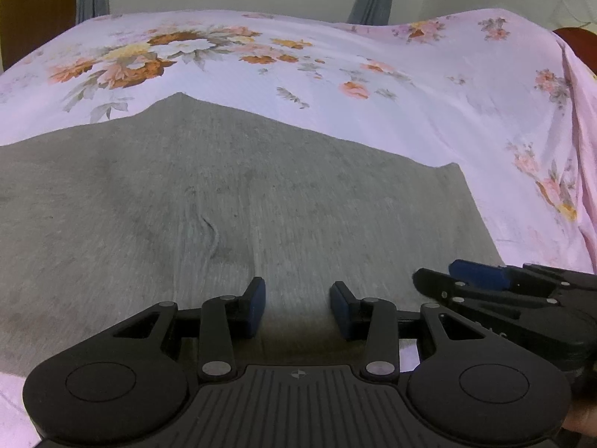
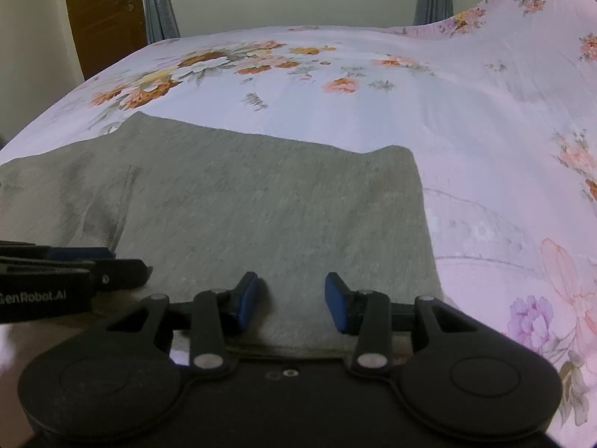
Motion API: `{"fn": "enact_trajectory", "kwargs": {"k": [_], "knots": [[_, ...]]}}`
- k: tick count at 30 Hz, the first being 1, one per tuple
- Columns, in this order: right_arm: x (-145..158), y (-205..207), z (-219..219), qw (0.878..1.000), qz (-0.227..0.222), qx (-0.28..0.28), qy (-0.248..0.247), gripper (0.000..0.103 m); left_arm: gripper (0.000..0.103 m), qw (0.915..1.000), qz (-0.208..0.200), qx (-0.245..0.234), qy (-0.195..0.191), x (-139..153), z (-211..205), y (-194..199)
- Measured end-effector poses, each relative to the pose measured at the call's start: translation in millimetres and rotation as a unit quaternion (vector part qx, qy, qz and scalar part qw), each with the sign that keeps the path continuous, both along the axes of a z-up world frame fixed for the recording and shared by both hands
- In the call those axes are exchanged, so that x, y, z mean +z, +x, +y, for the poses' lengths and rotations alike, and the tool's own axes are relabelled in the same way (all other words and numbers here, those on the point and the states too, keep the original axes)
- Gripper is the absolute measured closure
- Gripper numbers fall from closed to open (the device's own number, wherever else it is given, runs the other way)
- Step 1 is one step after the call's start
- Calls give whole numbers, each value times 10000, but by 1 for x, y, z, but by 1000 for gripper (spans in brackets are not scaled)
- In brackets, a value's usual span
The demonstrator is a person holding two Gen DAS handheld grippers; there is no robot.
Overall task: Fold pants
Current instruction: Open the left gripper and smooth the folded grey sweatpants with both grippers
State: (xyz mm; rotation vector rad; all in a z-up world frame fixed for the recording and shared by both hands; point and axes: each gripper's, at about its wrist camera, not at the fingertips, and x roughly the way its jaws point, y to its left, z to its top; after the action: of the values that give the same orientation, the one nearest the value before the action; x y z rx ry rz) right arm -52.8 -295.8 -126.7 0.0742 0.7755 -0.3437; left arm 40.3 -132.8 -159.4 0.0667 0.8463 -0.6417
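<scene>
Grey pants [image 1: 224,205] lie flat on the floral bedsheet [image 1: 373,112], their right side edge straight and a peak in their far edge. My left gripper [image 1: 298,308] hovers low over the near part of the pants, blue pads apart, with only flat fabric showing in the gap. My right gripper [image 1: 436,272] is just to its right, seen side-on. In the right wrist view the pants [image 2: 261,205] fill the middle, and the right gripper [image 2: 291,300] stands open above their near hem. The left gripper [image 2: 127,261] reaches in from the left edge there.
The pink floral sheet [image 2: 485,149] rises into a hump at the far right. Behind the bed are a wall, grey curtains [image 2: 160,7] and a brown wooden door [image 2: 104,11]. A hand [image 1: 582,418] shows at the lower right corner.
</scene>
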Motion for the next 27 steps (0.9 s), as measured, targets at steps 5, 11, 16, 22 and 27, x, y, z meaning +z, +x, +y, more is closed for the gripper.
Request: {"fn": "enact_trajectory", "kwargs": {"k": [5, 11, 16, 22, 27], "knots": [[7, 1, 10, 9999, -24, 38, 118, 62, 63, 9998, -99, 170, -37, 10, 13, -10], [10, 14, 35, 9993, -125, 256, 262, 62, 63, 9964, -436, 725, 96, 17, 50, -11], [7, 31, 61, 9979, -80, 577, 281, 60, 63, 9925, -137, 1186, 261, 3, 88, 5], [8, 43, 82, 9965, -43, 778, 297, 62, 63, 9910, -257, 1302, 192, 3, 105, 5], [7, 51, 102, 9949, -25, 965, 308, 62, 63, 9887, -287, 1461, 162, 4, 123, 10]]}}
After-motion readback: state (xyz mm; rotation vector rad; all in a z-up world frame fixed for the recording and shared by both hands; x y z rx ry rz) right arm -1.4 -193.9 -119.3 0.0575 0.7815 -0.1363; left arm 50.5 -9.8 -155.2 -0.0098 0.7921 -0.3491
